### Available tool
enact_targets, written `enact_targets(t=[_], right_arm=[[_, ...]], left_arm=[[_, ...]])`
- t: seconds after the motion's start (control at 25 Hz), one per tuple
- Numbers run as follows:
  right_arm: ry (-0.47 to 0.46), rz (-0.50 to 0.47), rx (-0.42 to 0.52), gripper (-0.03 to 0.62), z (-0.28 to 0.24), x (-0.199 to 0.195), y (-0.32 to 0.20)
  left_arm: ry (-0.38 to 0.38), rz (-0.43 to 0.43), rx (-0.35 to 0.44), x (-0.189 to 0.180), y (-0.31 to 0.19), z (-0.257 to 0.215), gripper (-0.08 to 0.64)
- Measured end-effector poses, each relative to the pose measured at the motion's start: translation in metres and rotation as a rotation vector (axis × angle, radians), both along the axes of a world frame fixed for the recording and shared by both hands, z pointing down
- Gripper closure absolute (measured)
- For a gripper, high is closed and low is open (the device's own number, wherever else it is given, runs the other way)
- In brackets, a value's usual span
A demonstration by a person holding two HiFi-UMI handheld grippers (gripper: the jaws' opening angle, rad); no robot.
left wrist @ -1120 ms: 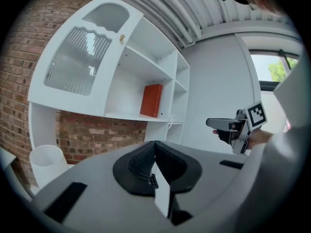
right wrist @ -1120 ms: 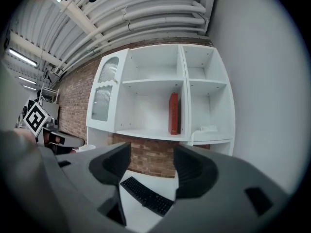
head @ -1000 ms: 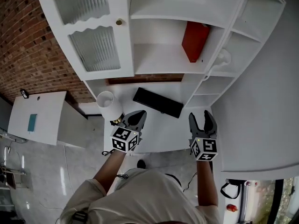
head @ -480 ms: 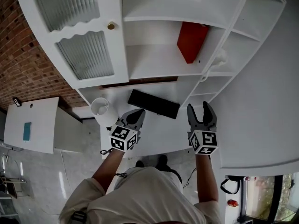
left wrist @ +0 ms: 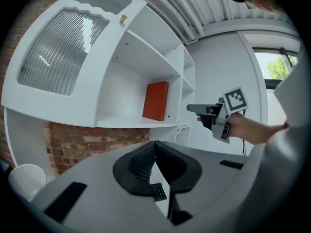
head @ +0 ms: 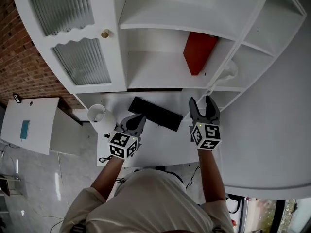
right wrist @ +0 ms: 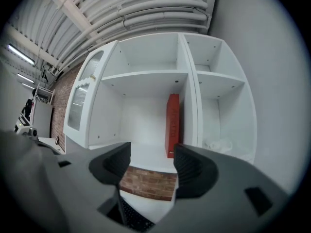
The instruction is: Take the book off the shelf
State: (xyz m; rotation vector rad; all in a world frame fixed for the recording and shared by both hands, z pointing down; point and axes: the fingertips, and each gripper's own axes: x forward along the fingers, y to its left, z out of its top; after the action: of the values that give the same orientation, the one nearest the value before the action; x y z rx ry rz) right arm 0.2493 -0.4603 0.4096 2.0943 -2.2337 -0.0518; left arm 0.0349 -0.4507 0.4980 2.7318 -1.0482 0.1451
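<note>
A red book (head: 198, 52) stands upright at the right end of the middle shelf of a white cabinet (head: 160, 79), against the divider; it also shows in the left gripper view (left wrist: 156, 101) and the right gripper view (right wrist: 172, 125). My right gripper (head: 204, 106) is raised over the desk below the book, jaws open and empty, pointing toward the shelf. My left gripper (head: 136, 122) is lower and to the left, over the desk near a black keyboard, its jaws shut with nothing between them.
A black keyboard (head: 155, 113) lies on the white desk (head: 160, 144). A white cup (head: 96, 114) stands at the desk's left. The cabinet has a ribbed glass door (head: 80, 57) at left and side compartments at right holding a white object (head: 228, 72).
Both grippers have moved up and forward toward the shelf, the right one more. The head view has shifted closer to the cabinet.
</note>
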Motion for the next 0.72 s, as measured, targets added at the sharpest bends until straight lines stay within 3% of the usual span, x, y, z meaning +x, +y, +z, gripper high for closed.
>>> enact_targets(t=[0.32,0.72], right_arm=[[-0.037,-0.014,-0.011,0.331,-0.015,0.013,-0.065],[-0.088,0.082,-0.021,0.331,-0.037,0.034,-0.132]], left_arm=[[0.006,-0.07,0.005,-0.004,-0.009,-0.005,0.566],[0.016,-0.108,0.012,-0.004,-0.015,-0.008,0.566]])
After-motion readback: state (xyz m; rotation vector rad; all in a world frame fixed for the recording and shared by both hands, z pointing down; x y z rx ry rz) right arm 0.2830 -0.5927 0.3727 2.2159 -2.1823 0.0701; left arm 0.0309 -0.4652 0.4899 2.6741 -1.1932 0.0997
